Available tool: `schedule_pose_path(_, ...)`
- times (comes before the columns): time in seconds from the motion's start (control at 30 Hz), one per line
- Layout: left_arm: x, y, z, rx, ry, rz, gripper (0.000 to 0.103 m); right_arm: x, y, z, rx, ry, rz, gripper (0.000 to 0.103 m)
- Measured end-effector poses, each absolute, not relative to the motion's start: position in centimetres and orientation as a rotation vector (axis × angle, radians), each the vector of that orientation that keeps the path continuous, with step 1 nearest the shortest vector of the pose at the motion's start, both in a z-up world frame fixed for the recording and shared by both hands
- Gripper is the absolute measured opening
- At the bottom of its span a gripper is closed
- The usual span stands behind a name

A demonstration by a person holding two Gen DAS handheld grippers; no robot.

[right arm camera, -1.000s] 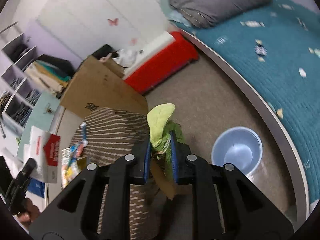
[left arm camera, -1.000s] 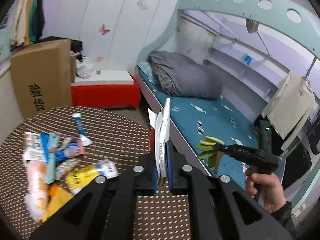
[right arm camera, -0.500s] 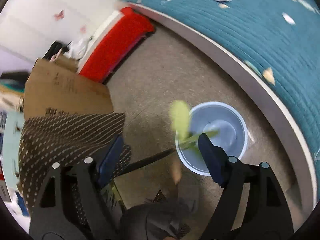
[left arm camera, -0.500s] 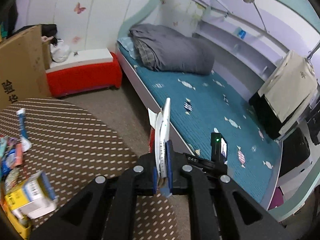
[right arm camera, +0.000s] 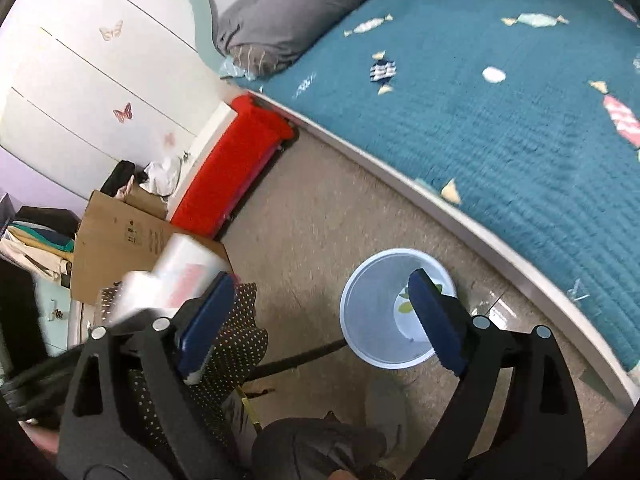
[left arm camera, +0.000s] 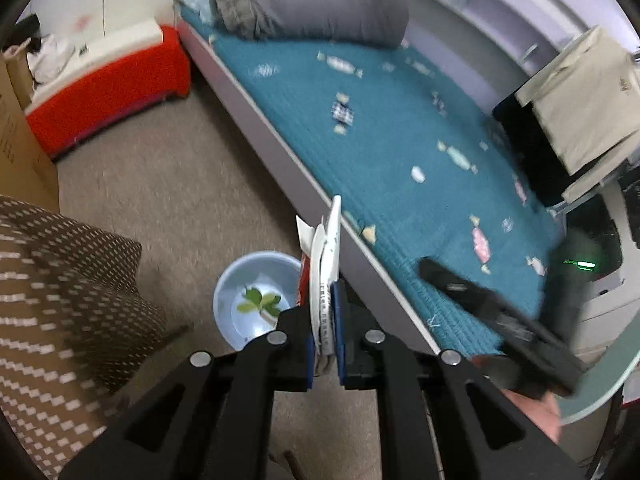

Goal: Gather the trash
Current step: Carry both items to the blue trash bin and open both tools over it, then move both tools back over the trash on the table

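My left gripper (left arm camera: 323, 336) is shut on a flat white and red paper wrapper (left arm camera: 326, 264), held upright above the floor beside a pale blue bin (left arm camera: 232, 300). A green leafy scrap (left arm camera: 260, 303) lies in the bin's bottom. My right gripper (right arm camera: 316, 320) is open and empty above the same bin (right arm camera: 360, 320), where the green scrap (right arm camera: 406, 306) shows beside the right finger. The wrapper shows blurred at the left of the right wrist view (right arm camera: 176, 276).
A brown dotted tablecloth (left arm camera: 60, 304) covers the table at the left. A bed with a teal cover (left arm camera: 420, 152) runs along the right, its edge close to the bin. A red bench (left arm camera: 108, 88) and a cardboard box (right arm camera: 132, 236) stand further back.
My right gripper opened and dropped the green scrap into the bin. My left gripper swung with the wrapper from over the table to beside the bin.
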State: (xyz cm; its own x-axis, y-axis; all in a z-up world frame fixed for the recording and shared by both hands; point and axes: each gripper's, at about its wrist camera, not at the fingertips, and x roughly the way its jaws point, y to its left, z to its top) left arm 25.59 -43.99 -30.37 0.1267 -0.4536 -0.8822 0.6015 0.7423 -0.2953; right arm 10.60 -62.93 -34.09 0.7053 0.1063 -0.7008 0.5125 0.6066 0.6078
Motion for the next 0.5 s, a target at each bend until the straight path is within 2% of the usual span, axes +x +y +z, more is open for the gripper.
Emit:
schedule_pose_path(0.13, 26.1, -46.3, -33.4, 0.207, 1.287, -0.75, 0.01, 9.9, -63.4, -33.2, 0.902, 0.756, -0.264, 0.087)
schedule_pose_path(0.2, 26.8, -47.3, -35.0, 0.231, 1.323, -0.737, 0.022, 9.9, -63.3, -33.0, 0.902, 0.751, -0.265, 0.088)
schedule_pose_path(0.23, 27.0, -47.5, -35.5, 0.244, 1.334, -0.726, 0.057, 9.8, -63.3, -33.0, 0.901, 0.752, -0.266, 0.088)
schedule_pose_path(0.27, 27.2, -47.7, -36.0, 0.251, 1.346, -0.712, 0.08, 9.7, -63.3, -32.9, 0.904, 0.753, -0.264, 0.088)
schedule_pose_path(0.3, 27.5, -47.5, -36.1, 0.24, 1.346, -0.694, 0.096, 9.6, -63.2, -32.9, 0.907, 0.752, -0.261, 0.088)
schedule_pose_path(0.5, 27.3, -45.3, -33.3, 0.216, 1.269, -0.628, 0.096, 9.6, -61.9, -32.7, 0.89, 0.755, -0.272, 0.097)
